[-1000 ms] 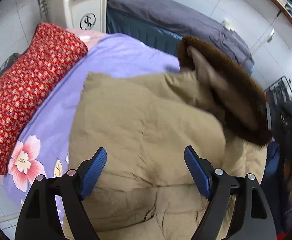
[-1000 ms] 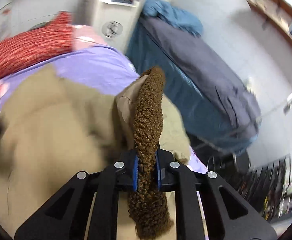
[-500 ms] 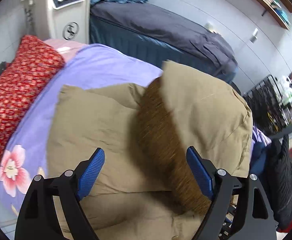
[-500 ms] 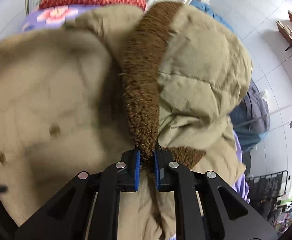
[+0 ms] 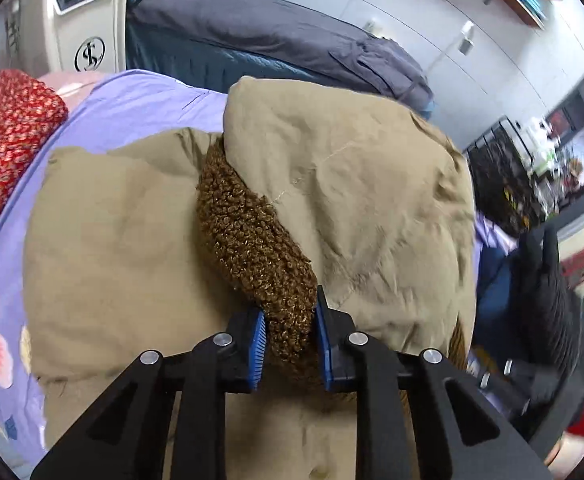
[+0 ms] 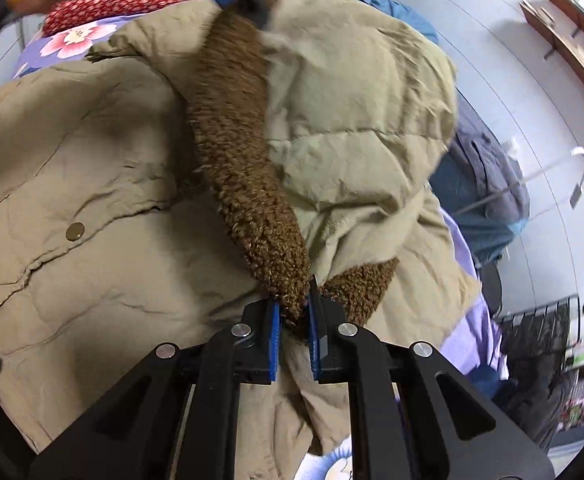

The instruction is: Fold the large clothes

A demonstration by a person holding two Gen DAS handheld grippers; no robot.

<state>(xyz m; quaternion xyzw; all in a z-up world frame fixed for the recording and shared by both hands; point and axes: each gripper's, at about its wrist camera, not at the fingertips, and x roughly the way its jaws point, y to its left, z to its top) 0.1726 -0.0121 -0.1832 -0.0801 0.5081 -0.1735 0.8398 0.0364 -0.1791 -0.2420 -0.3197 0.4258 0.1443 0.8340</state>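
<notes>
Tan padded hooded coat (image 5: pixel 124 240) with curly brown fleece trim (image 5: pixel 252 240): spread on the lilac floral bedspread (image 5: pixel 140 100), hood flipped onto the body.

Both grippers are clamped on the trim: left gripper (image 5: pixel 290 344) pinches one end of the strip, right gripper (image 6: pixel 293 320) the other end, trim stretched between them. Coat looks bulky, soft and puffy, so probably light for its size but springy; folds likely won't stay unless pressed. Shell fabric looks slick; the fleece edge is the better grip, thick and grippy, as are seams near the snap buttons (image 6: pixel 76 232). Red patterned pillow (image 5: pixel 4 140) sits beyond the coat's far-left corner, well apart from the hood.
</notes>
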